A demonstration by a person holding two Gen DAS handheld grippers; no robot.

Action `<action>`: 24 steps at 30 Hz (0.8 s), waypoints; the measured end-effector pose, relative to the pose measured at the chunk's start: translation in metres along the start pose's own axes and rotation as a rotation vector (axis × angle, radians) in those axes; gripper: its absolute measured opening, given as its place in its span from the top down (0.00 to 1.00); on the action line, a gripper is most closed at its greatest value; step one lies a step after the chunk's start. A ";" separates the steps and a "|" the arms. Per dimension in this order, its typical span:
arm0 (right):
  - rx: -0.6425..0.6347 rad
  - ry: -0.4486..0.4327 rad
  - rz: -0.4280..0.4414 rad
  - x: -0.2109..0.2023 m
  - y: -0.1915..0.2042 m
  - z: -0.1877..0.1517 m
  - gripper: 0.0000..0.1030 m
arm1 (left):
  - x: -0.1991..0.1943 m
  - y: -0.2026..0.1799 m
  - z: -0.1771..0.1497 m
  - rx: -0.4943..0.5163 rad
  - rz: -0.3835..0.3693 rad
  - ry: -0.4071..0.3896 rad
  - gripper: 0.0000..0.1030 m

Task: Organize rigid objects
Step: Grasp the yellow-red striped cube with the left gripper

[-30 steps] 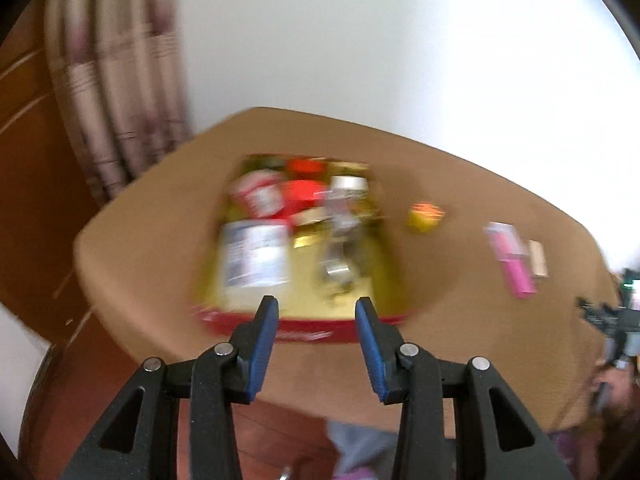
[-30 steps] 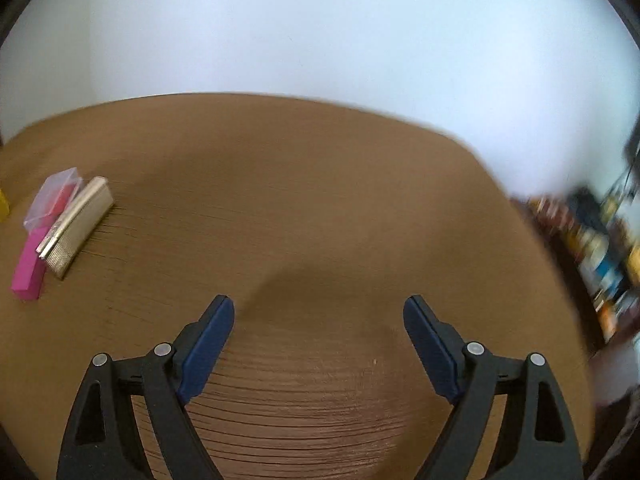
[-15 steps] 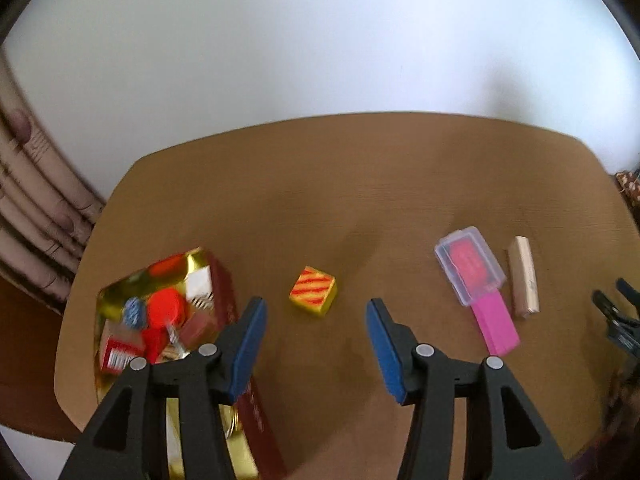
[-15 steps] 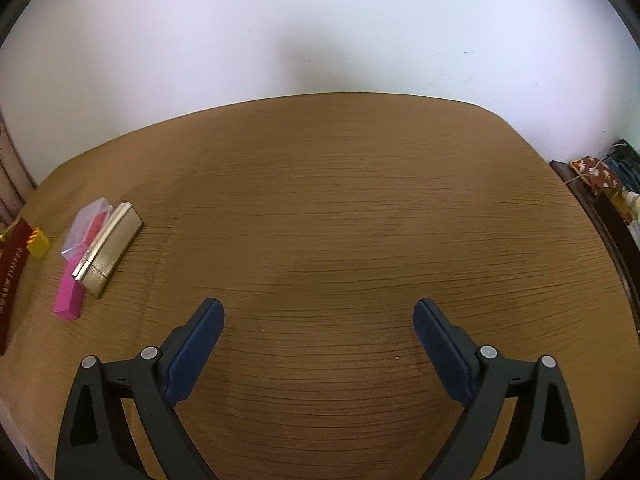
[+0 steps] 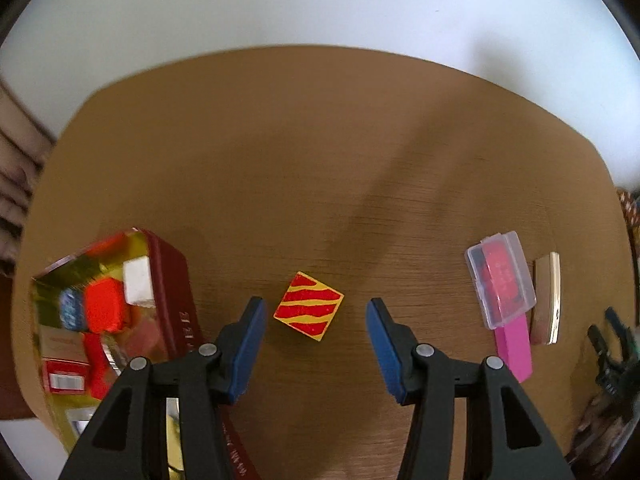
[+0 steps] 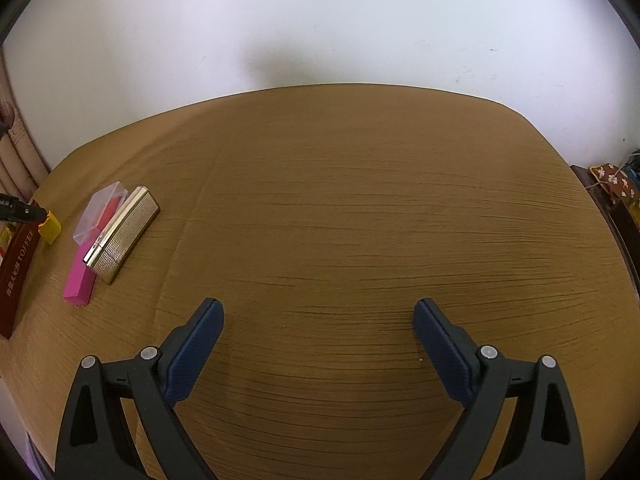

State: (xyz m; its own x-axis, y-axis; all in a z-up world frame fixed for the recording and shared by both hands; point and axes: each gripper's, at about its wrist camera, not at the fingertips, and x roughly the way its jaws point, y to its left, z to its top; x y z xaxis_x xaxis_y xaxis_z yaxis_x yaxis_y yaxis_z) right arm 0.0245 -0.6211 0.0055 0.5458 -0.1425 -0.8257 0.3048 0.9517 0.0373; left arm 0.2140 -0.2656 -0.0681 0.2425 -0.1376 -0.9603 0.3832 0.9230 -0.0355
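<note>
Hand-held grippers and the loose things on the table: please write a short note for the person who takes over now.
Left hand-held gripper: open, holds nothing; its jaws have just been opening, and they now frame the striped block without touching it.
Right hand-held gripper: open, empty, over bare table.
Done: the box at the left already holds several things.
Left: the striped block, the clear case, the pink bar, the gold case.

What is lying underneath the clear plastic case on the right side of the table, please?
A pink bar sticks out from under the clear plastic case; a red item shows inside the case. The bar's covered end cannot be seen. A gold box lies alongside.
</note>
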 end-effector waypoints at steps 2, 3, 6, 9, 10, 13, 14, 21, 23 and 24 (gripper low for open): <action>-0.002 0.002 0.000 0.001 0.000 0.000 0.08 | 0.005 0.002 0.003 -0.014 -0.006 0.010 0.49; -0.002 0.002 -0.001 0.000 0.001 0.000 0.08 | 0.008 0.002 0.004 -0.014 -0.001 0.014 0.49; -0.002 0.003 -0.002 0.000 0.001 -0.001 0.07 | 0.016 0.003 0.007 -0.012 0.010 0.043 0.49; -0.002 0.005 -0.002 0.000 0.002 -0.001 0.07 | 0.024 0.004 0.008 -0.016 0.011 0.059 0.49; -0.003 0.006 -0.003 0.000 0.002 -0.001 0.07 | 0.026 0.005 0.007 -0.024 0.005 0.061 0.49; -0.002 0.007 -0.005 0.000 0.002 0.000 0.06 | 0.028 0.016 0.003 -0.077 -0.049 0.052 0.68; -0.002 0.008 -0.006 0.001 0.002 0.000 0.06 | 0.028 0.020 0.000 -0.092 -0.060 0.050 0.68; -0.007 0.016 -0.011 0.001 0.003 0.000 0.06 | 0.006 0.025 -0.033 -0.160 -0.134 0.001 0.69; -0.007 0.016 -0.012 0.001 0.002 0.000 0.06 | -0.007 0.019 -0.052 -0.165 -0.165 -0.016 0.69; -0.006 0.013 -0.012 0.001 0.002 0.000 0.06 | -0.011 0.018 -0.060 -0.168 -0.173 -0.022 0.69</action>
State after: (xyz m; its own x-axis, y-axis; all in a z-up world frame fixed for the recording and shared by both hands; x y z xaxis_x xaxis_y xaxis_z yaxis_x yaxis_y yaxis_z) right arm 0.0250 -0.6196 0.0046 0.5323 -0.1503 -0.8331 0.3066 0.9515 0.0241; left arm 0.1648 -0.2263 -0.0743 0.2059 -0.3053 -0.9297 0.2676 0.9314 -0.2466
